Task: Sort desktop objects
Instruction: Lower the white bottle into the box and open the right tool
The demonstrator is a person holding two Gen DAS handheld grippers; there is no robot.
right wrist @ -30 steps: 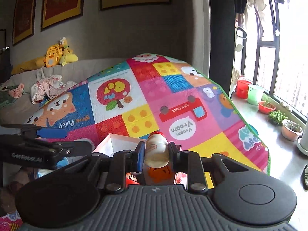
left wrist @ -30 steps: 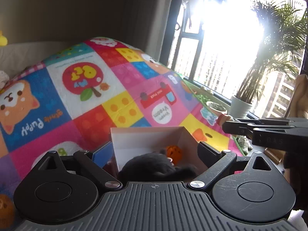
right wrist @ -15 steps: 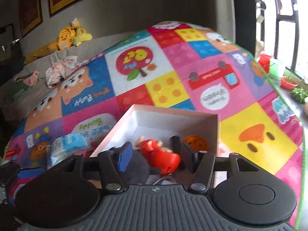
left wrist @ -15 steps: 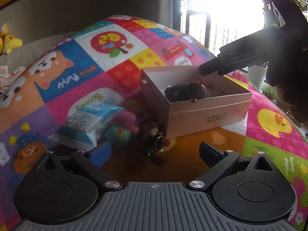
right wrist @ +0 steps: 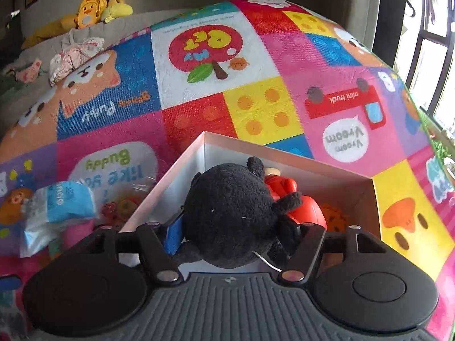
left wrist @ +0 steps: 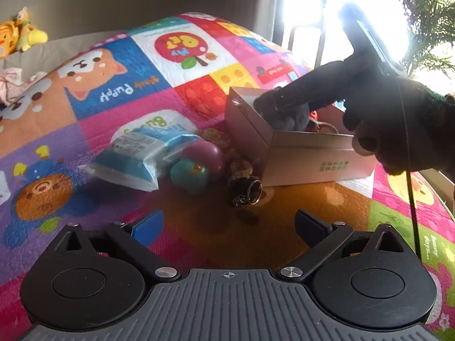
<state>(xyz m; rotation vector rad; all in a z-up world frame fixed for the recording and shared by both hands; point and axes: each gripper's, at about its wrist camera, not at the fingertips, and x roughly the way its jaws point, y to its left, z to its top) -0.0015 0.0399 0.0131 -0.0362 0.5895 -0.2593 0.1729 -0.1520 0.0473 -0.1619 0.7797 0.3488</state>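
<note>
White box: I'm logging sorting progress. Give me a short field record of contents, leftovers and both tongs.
box: white, open, on play mat
inside: black plush, red toy, orange toy
outside: blue packet, teal duck, purple ball, keychain figure
left tongs: open, empty, facing the leftovers
right tongs: just been opening, black plush between them

Red toy (right wrist: 295, 199) and orange ball (right wrist: 334, 218) half hidden behind the black plush (right wrist: 236, 213) in the box (right wrist: 284, 153).
</note>
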